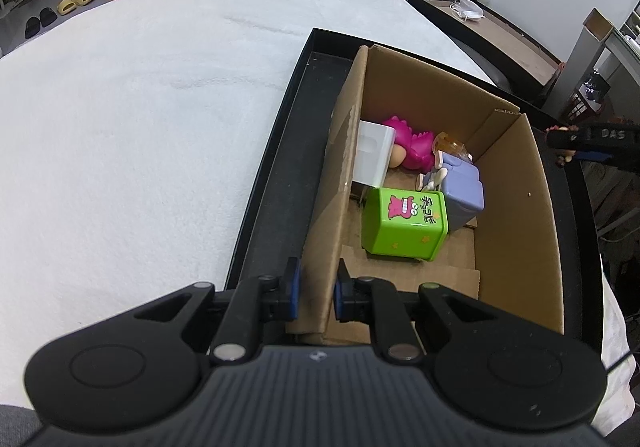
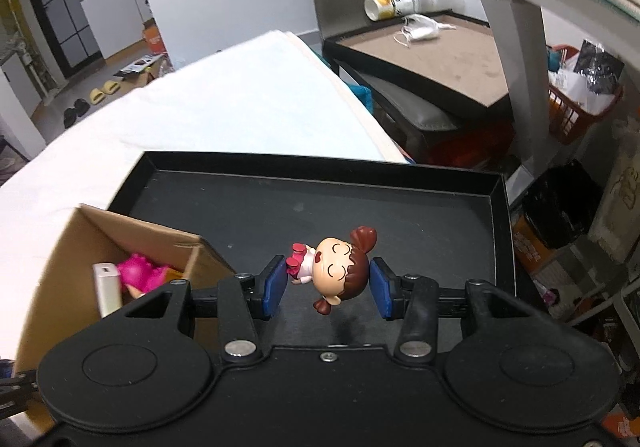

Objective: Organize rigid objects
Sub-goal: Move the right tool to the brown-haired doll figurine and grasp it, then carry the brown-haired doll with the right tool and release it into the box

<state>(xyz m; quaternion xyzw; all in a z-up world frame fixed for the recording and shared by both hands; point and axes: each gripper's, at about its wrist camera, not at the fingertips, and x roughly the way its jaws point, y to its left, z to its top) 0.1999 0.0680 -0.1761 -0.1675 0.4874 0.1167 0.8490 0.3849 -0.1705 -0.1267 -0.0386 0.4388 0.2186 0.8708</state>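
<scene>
A small doll figurine point(image 2: 336, 267) with brown pigtails and a red bow lies sideways between the blue pads of my right gripper point(image 2: 328, 285). The gripper is shut on it and holds it just above the floor of the black tray point(image 2: 280, 203). My left gripper point(image 1: 316, 287) is shut on the near left wall of the cardboard box point(image 1: 516, 207), which stands in the black tray point(image 1: 272, 183). Inside the box lie a green tin point(image 1: 404, 225), a purple toy point(image 1: 464, 183), a pink figure point(image 1: 412, 147) and a white block point(image 1: 374, 155).
The tray rests on a white cloth-covered surface point(image 1: 140, 107) that stretches to the left. To the right a low dark table point(image 2: 432, 47) carries a tipped paper cup point(image 2: 392, 5) and a mask. An orange basket point(image 2: 580, 111) and clutter stand at the far right.
</scene>
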